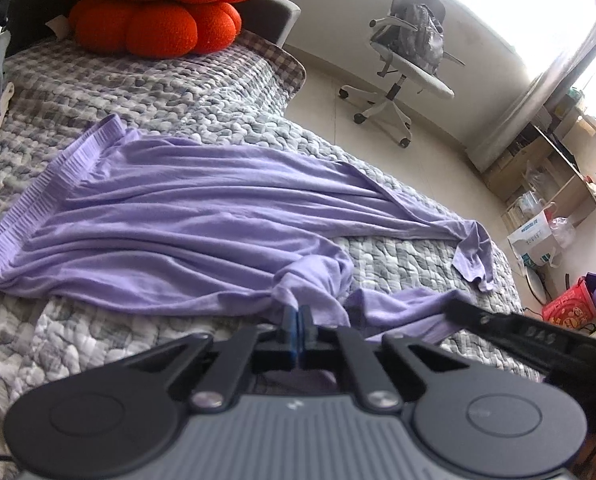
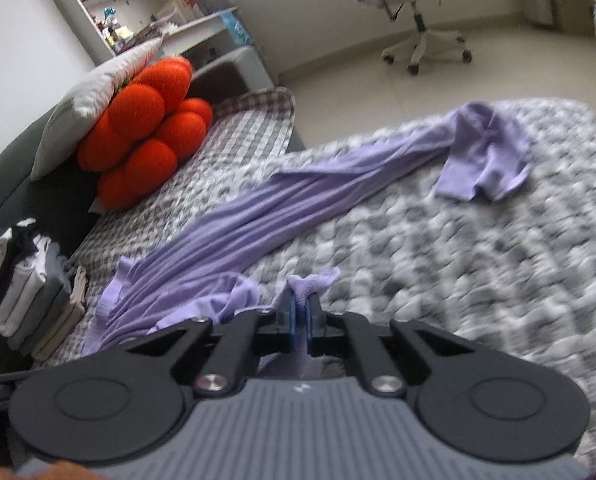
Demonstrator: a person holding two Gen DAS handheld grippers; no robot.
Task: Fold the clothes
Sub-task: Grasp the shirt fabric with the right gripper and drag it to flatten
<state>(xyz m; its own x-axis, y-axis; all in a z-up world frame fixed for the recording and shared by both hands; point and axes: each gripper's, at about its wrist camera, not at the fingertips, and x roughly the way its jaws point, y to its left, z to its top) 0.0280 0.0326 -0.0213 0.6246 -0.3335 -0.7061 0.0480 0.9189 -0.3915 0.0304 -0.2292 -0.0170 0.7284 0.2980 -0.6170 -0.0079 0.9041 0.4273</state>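
A lilac long-sleeved top [image 1: 185, 208] lies stretched and wrinkled across the grey quilted bed [image 1: 137, 92], its ribbed hem at the left. One sleeve [image 1: 472, 254] trails toward the bed's right edge. My left gripper [image 1: 299, 314] is shut on a bunched fold of the top's near edge. In the right wrist view the same top [image 2: 257, 220] runs diagonally away, its far sleeve [image 2: 486, 156] flopped on the quilt. My right gripper [image 2: 301, 304] is shut on a small lilac tuft of the fabric. The right gripper's black body [image 1: 510, 330] shows at the lower right of the left wrist view.
An orange knotted cushion [image 1: 157, 8] and a white pillow [image 2: 97, 84] sit at the bed's head. A stack of folded clothes [image 2: 29, 288] lies at the left. A white office chair [image 1: 410, 56] stands on the tiled floor; shelves, boxes and bags [image 1: 538, 232] line the wall.
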